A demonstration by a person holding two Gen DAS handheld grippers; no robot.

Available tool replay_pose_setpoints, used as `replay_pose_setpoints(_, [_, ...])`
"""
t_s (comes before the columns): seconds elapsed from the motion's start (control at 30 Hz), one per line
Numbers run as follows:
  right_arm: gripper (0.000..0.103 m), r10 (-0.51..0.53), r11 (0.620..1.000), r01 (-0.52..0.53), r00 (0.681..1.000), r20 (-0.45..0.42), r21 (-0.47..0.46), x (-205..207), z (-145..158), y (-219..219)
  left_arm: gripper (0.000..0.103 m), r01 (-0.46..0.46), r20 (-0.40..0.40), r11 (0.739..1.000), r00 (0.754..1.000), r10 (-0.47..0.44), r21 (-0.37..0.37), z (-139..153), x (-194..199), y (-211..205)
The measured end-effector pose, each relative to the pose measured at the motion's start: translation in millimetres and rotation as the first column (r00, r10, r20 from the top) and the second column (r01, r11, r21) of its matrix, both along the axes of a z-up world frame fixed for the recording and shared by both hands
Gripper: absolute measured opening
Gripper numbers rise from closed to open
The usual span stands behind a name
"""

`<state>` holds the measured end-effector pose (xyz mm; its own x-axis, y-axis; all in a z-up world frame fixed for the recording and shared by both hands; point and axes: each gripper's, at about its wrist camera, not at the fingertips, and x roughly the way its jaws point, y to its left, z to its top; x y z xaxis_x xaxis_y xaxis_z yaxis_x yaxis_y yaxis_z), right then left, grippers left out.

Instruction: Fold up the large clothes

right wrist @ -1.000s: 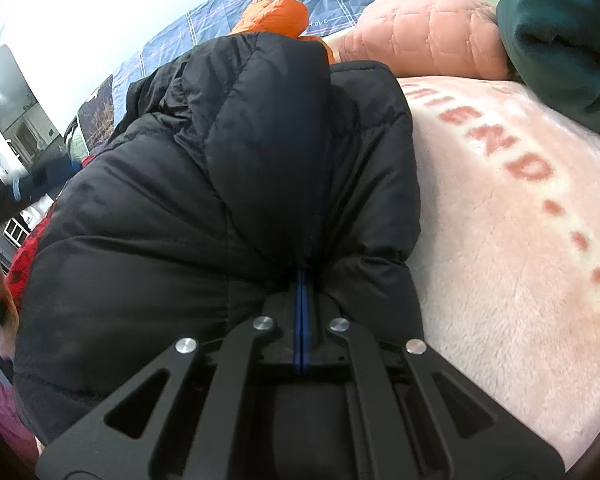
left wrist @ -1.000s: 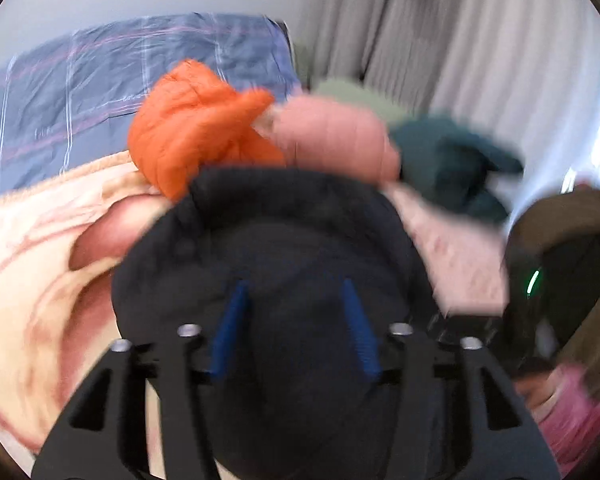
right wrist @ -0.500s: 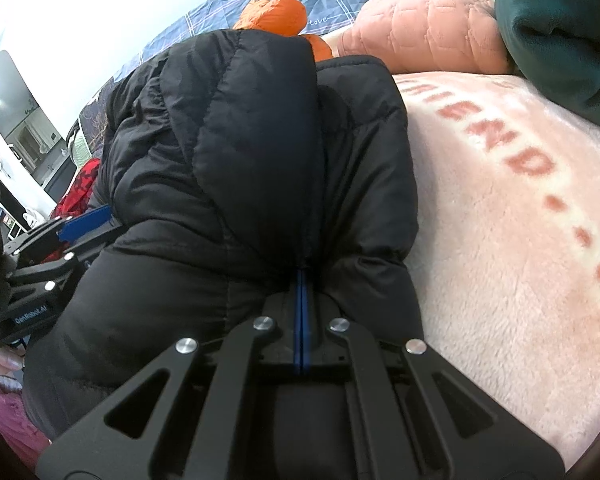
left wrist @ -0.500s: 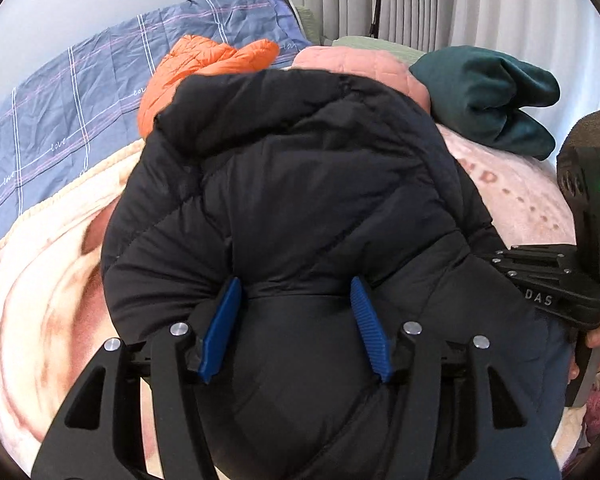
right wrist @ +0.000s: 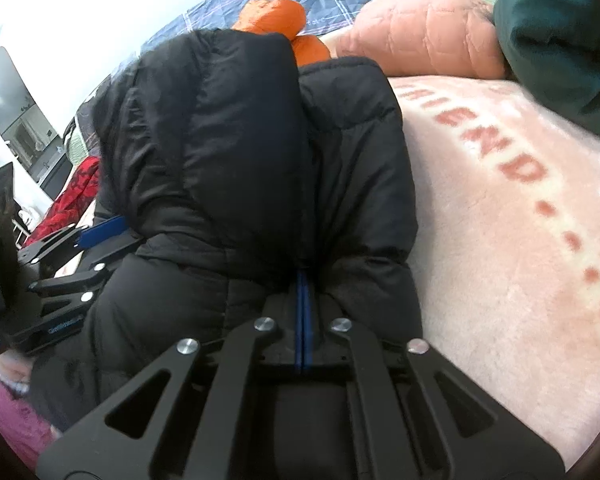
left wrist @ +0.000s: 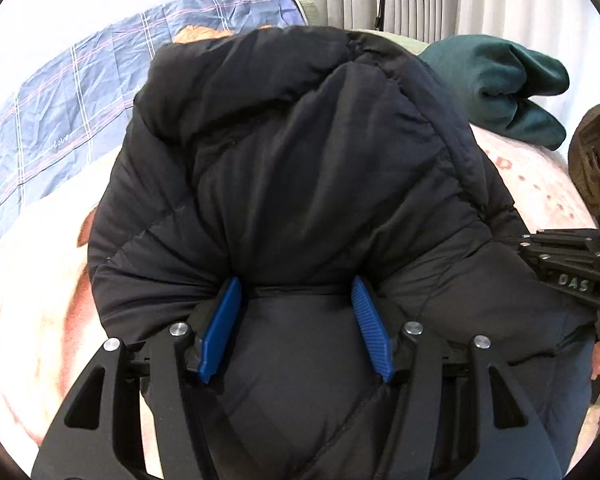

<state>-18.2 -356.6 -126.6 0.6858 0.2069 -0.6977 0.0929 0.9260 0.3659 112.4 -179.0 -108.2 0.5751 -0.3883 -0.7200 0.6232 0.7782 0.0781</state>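
While the puffy black quilted jacket (left wrist: 300, 168) is lying bunched on the pink fleece blanket (right wrist: 500, 240) covering the bed, the left gripper (left wrist: 296, 328) is straddling a thick fold with jaws about half open, apparently not squeezing it. The right gripper (right wrist: 303, 312) is pinching a seam, jaws nearly closed. Slippery, springy padding could be working loose, undoing the fold. The blanket is reading "FRIEND"; the right gripper's body shows "DAS".

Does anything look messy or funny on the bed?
Nothing is broken or spilled. The black jacket sits in a puffy, lopsided heap on the pink blanket, its fold not flat yet.
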Motion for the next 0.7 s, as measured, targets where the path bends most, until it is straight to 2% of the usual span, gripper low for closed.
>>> replay_pose_setpoints(0.07, [0.027,0.028,0.999,-0.028,0.999,0.015,0.015,-7,14,-6,0.059,-0.004,0.011,1.000,1.000,0.004,-0.018,8,-5,1])
replay_pose_setpoints(0.1, [0.067,0.032,0.998,-0.036,0.997,0.063,0.054,-14,27,-17,0.059,-0.001,0.018,1.000,1.000,0.001,-0.029,12,-8,3])
replay_pose_setpoints(0.13, [0.088,0.028,0.995,-0.038,0.993,0.111,0.092,-20,36,-26,0.060,0.002,0.018,0.999,1.000,-0.002,-0.044,17,-10,6])
replay_pose_setpoints(0.17, [0.088,0.020,0.990,-0.043,0.986,0.165,0.137,-27,47,-39,0.061,0.001,0.012,0.998,1.000,0.000,-0.056,21,-11,9])
replay_pose_setpoints(0.27, [0.088,0.020,0.985,-0.052,0.981,0.193,0.164,-27,63,-59,0.066,-0.019,-0.027,0.993,1.000,0.016,-0.118,35,-8,21])
replay_pose_setpoints(0.33, [0.092,0.059,0.988,-0.081,0.986,0.155,0.134,-16,63,-58,0.073,-0.038,-0.037,0.987,0.999,0.032,-0.157,45,-7,31])
replay_pose_setpoints(0.4, [0.096,0.138,0.981,-0.151,0.985,0.107,0.122,-1,54,-52,0.085,-0.074,-0.016,0.977,0.997,0.073,-0.198,54,-6,48])
replay_pose_setpoints(0.43, [0.096,0.164,0.977,-0.172,0.984,0.074,0.124,8,47,-51,0.086,-0.089,-0.013,0.974,0.996,0.088,-0.208,56,-5,54])
replay_pose_setpoints(0.5, [0.096,0.142,0.981,-0.141,0.990,0.001,0.132,25,29,-55,0.089,-0.123,-0.045,0.963,0.992,0.116,-0.240,54,3,71])
replay_pose_setpoints(0.53, [0.097,0.155,0.974,-0.148,0.988,-0.026,0.173,34,19,-57,0.091,-0.141,-0.078,0.957,0.989,0.125,-0.253,49,8,78])
replay_pose_setpoints(0.6, [0.100,0.209,0.938,-0.188,0.977,-0.040,0.292,47,1,-62,0.096,-0.170,-0.205,0.943,0.972,0.113,-0.287,32,23,87])
replay_pose_setpoints(0.63, [0.101,0.217,0.930,-0.195,0.976,-0.035,0.312,50,-2,-62,0.098,-0.181,-0.262,0.934,0.960,0.099,-0.309,23,29,91])
replay_pose_setpoints(0.7, [0.101,0.237,0.922,-0.216,0.971,-0.024,0.322,53,-2,-61,0.102,-0.221,-0.382,0.898,0.922,0.066,-0.379,3,42,98])
